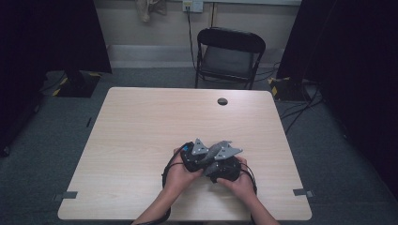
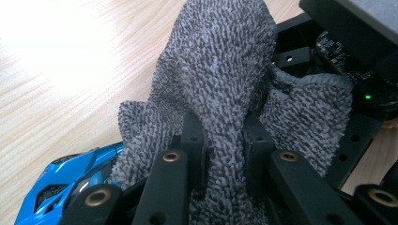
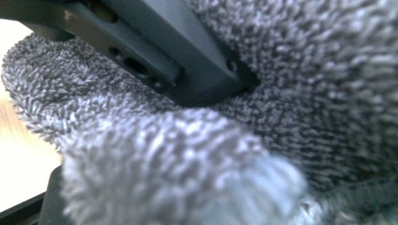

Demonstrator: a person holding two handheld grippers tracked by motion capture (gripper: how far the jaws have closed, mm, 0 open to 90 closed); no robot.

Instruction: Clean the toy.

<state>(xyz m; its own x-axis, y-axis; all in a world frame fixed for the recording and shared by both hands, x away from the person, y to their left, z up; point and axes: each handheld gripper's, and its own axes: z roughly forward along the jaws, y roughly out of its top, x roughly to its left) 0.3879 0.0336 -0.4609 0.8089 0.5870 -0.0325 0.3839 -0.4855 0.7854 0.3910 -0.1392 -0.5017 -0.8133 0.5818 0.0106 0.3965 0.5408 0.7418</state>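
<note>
- Two grippers sit close together in my hands over the near half of the desk, a little right of its middle and well back from both side edges
- My left gripper has its jaws pressed together on a grey terry cloth, the fabric bunched up tight between the two black pads
- From the pinch the cloth rises in a tall fold and spills to either side of the jaws; one flap drapes onto the black frame of my other gripper
- A blue plastic part shows low beside my left jaws, just under the cloth's edge
- In the high view the cloth lies between the two grey plates, bridging both tools
- My right gripper is up against the same cloth; its own view is all blurred grey pile with a black bar across it, so I cannot tell whether its jaws are spread or gripping
</note>
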